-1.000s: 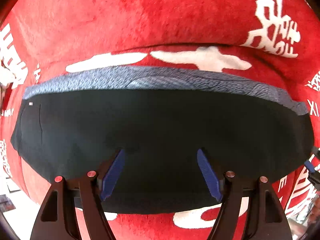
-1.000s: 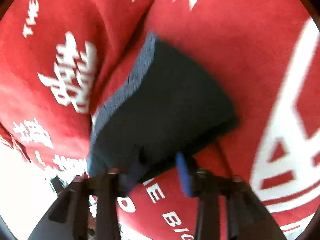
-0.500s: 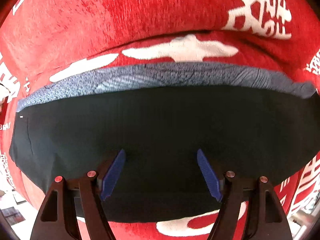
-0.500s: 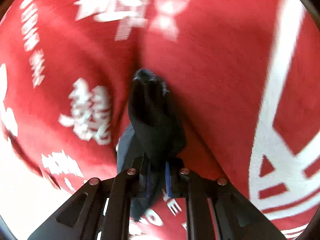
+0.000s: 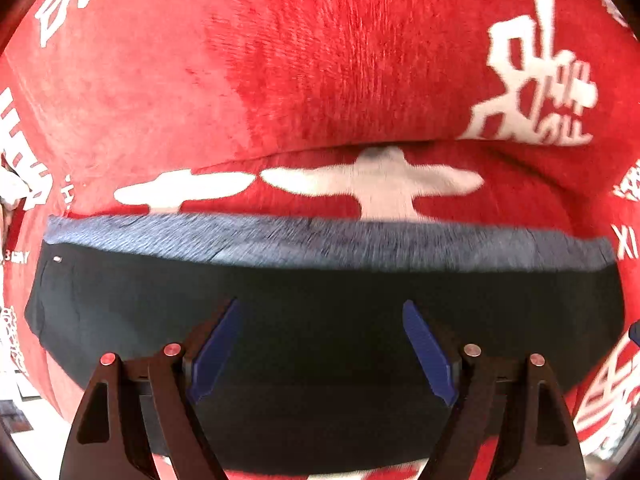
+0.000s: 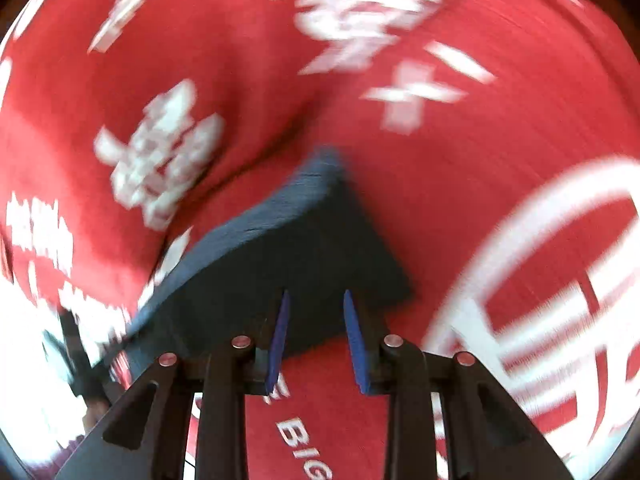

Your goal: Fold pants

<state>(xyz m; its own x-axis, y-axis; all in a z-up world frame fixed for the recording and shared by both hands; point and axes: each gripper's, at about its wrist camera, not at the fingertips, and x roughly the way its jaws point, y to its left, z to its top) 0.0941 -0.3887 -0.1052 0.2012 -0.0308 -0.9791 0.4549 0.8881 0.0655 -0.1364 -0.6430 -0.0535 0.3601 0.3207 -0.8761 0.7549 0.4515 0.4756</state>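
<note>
Above the folded pants (image 5: 320, 320) on the red blanket (image 5: 320, 80), both grippers, left gripper (image 5: 320, 344) wide and right gripper (image 6: 314, 336) narrower, have just been opening with nothing held; folding looks nearly finished, so next likely comes smoothing.

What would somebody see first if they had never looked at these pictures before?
First the bright red blanket with big white lettering, filling almost everything. Next the dark folded pants lying flat on it, with a grey-blue waistband along their far edge. Closest are the blue-padded fingers of the left gripper, spread wide above the pants, holding nothing.
</note>
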